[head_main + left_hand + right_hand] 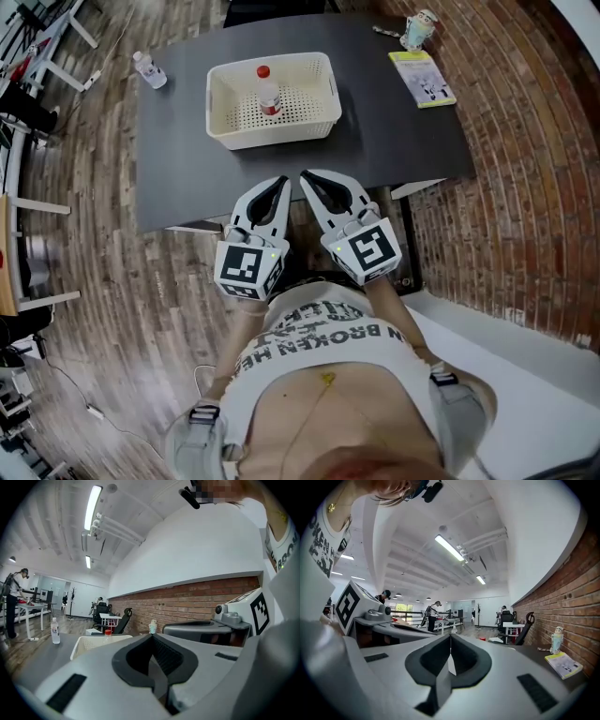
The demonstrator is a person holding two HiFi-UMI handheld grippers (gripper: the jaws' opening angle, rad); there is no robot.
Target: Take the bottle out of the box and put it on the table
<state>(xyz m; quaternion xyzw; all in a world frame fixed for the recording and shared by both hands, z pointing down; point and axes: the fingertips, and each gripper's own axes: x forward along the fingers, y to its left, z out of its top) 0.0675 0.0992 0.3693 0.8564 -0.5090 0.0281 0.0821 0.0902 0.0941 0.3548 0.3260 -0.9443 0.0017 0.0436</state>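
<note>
The clear, red-capped plastic bottle stood upright in the white perforated box on the dark grey table. The left gripper and the right gripper, both clenched on nothing, were well short of it. This seemed the approach step. Next, one claw must open around the bottle.

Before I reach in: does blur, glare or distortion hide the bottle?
Head view: sharp, evenly lit, edges bowed; red-capped clear plastic bottle plain in white perforated plastic basket. Left gripper view: heavy fisheye, only the cap shows. Right gripper view: fisheye, dark corners, bottle not made out.
</note>
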